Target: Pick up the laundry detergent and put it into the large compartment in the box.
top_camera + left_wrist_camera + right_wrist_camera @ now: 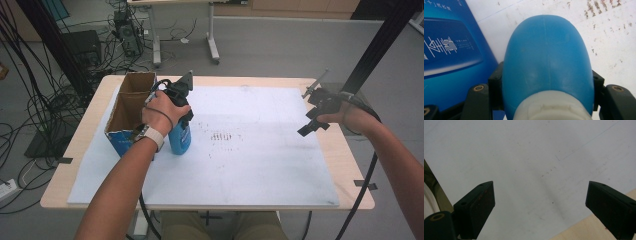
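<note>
The left tongs (181, 116) are clamped on the blue bottle (180, 139), which stands upright on the white mat (260, 165) at about 9 o'clock on the worktop (90, 130), just beside the open box (131, 107) at its 9 o'clock side. In the left gripper view the jaws grip the bottle (546, 57) near its white neck. The right tongs (315, 112) hover at 3 o'clock, jaws apart and empty. To load the box, lift straight up to clear the rim, keep the bottle vertical, then lower it squarely before releasing.
</note>
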